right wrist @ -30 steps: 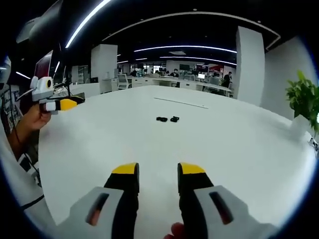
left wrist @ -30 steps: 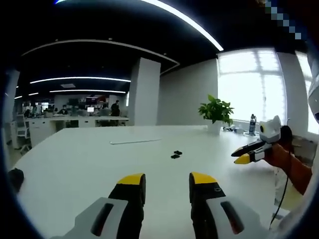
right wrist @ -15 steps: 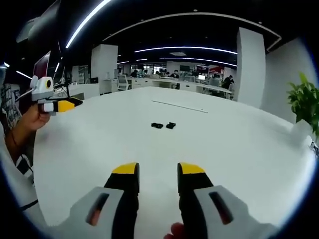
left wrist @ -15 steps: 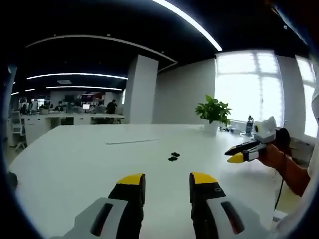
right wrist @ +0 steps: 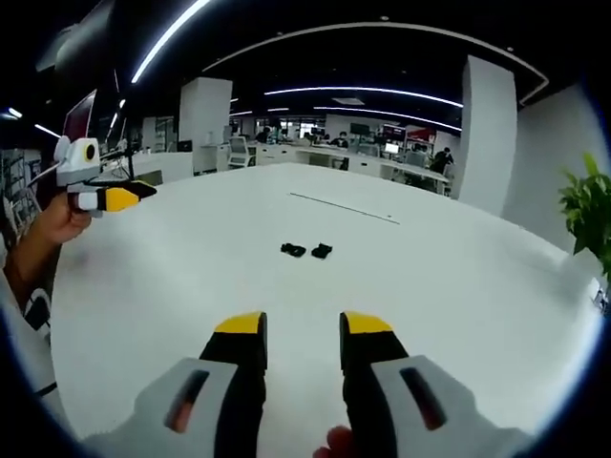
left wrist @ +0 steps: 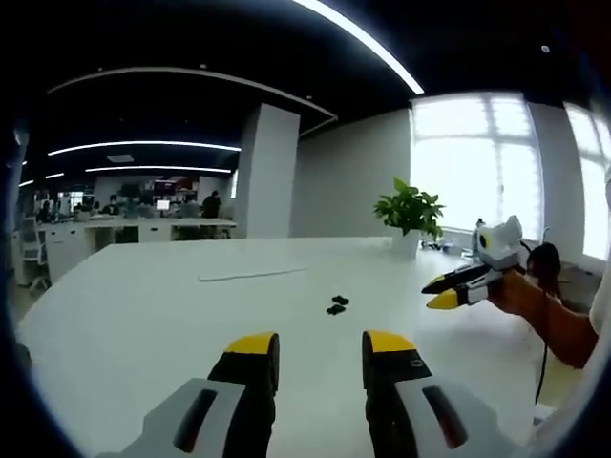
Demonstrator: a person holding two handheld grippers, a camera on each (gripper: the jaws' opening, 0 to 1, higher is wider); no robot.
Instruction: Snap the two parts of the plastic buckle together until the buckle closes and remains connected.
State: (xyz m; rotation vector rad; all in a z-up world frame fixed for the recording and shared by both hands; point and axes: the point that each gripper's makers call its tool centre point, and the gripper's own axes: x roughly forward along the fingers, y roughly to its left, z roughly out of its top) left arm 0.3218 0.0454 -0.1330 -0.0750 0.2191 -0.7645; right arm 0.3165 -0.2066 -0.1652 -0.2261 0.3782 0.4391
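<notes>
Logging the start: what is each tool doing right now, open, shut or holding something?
Left tool: open, empty, above the table.
Right tool: open, empty; buckle halves lie apart ahead.

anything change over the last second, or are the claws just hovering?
Nothing was taken hold of or let go. Both cameras shifted slightly, so the two buckle parts sit a little lower in the right gripper view, but they lie apart on the white table as before. The left claw and right claw are still open and empty, short of the buckle.
</notes>
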